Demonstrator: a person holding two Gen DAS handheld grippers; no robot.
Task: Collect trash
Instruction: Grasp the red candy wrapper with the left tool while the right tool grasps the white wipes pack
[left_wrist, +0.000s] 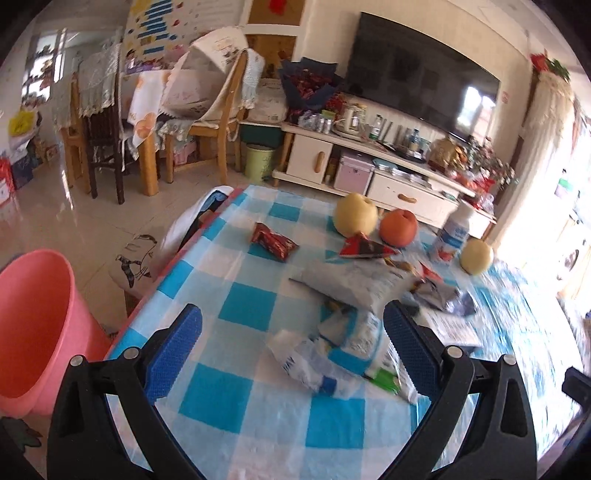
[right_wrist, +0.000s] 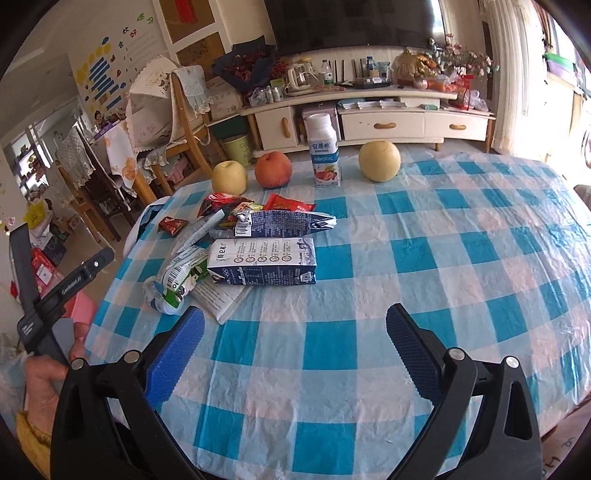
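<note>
Blue-checked worktop (right_wrist: 406, 229) carries a heap of crumpled wrappers and milk cartons (right_wrist: 262, 262) left of centre. Left tool (left_wrist: 291, 325) gapes above it; right tool (right_wrist: 295, 325) gapes over bare cloth.

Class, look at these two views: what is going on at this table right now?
A person is clearing rubbish from a blue-checked table with a handheld claw in each hand. Both claws are open and hold nothing. The left claw hovers over a crumpled milk pouch in the litter pile, with a pink bin waiting on the floor beside the table. The right claw hangs above bare cloth, short of a flattened milk carton. The fruit and a yoghurt bottle stand apart behind the pile.
</note>
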